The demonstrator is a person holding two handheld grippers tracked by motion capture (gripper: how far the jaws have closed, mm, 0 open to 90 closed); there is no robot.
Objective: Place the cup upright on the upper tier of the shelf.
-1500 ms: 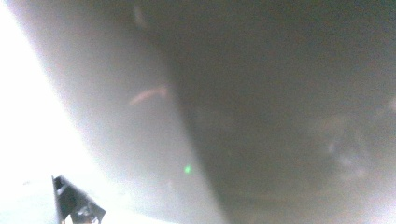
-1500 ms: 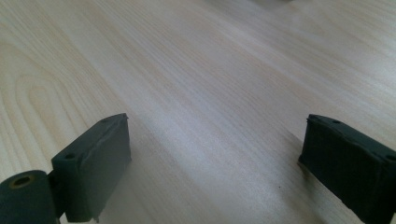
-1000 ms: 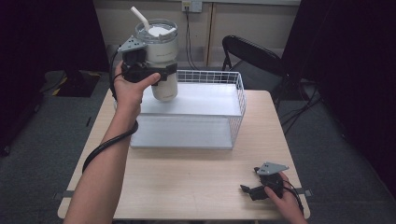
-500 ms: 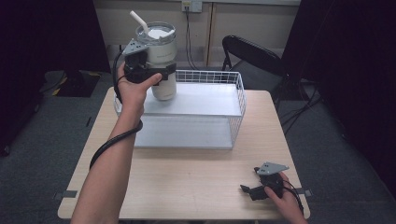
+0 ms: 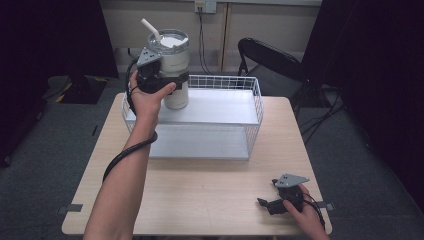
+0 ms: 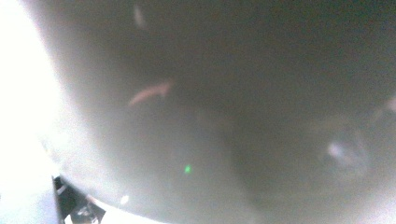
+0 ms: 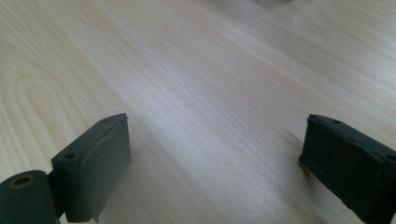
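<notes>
Slightly raised and shifted toward 2 o'clock since half a second ago, the left gripper [image 5: 167,82] pinches the tumbler [image 5: 172,67] between its jaws, held above the basket's [image 5: 252,107] corner at 10 o'clock; the tumbler is pale, upright, with a straw [image 5: 150,29]; the right gripper [image 5: 272,204] rests on the surface [image 5: 200,190] at 5 o'clock, jaws spread wide, empty.
</notes>
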